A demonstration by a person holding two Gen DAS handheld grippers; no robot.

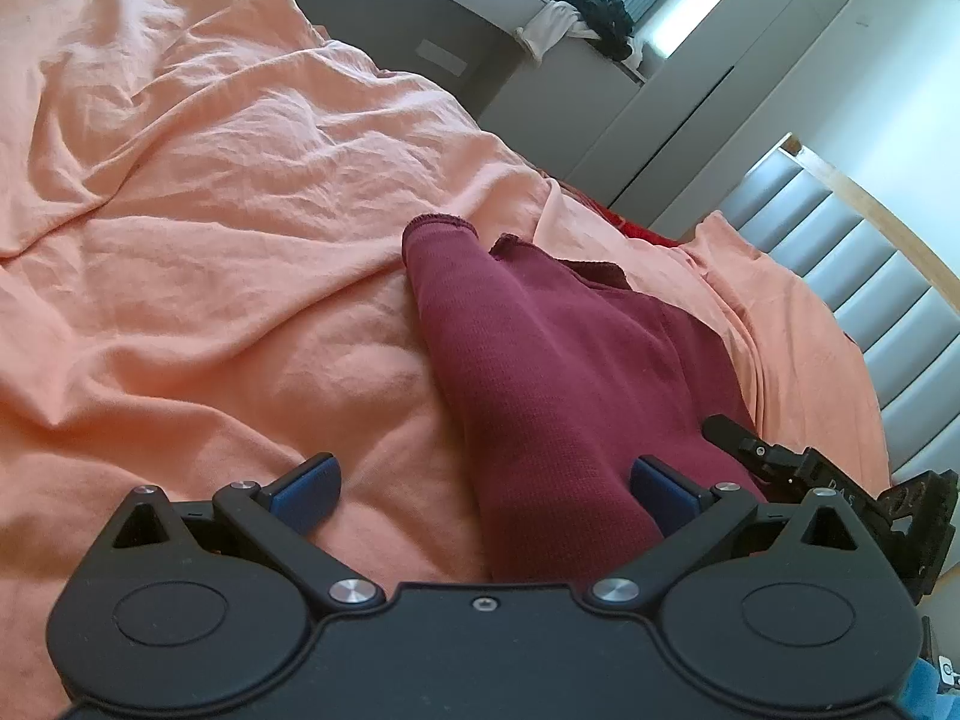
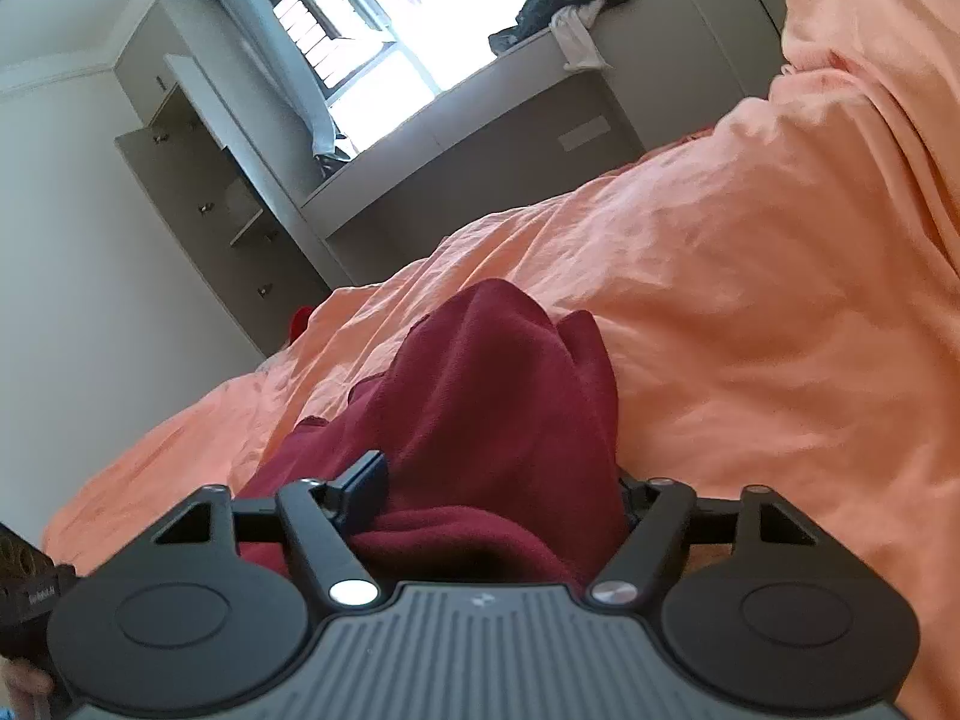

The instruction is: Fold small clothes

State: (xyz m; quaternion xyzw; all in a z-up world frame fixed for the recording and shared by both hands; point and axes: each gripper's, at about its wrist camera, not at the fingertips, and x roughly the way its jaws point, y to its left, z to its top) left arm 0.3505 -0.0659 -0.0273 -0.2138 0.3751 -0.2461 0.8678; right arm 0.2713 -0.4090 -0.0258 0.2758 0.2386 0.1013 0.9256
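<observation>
Maroon garment [image 1: 540, 372] lay rumpled on the bed's orange sheet [image 1: 210, 240]. My left fingers [image 1: 483, 495] stood wide open, cloth against one blue pad only. My right fingers [image 2: 498, 480] straddled a bunched maroon fold; grip unclear.

Our left gripper [image 1: 483, 495] is matte black: two round housings with raised discs, angled links on silver pivot screws, and blue pads [image 1: 306, 495] at the fingers. Our right gripper [image 2: 501, 495] matches it in black links and silver screws (its centre plate is ribbed grey, with a small pale mark), and one blue pad [image 2: 366, 474] shows.
</observation>
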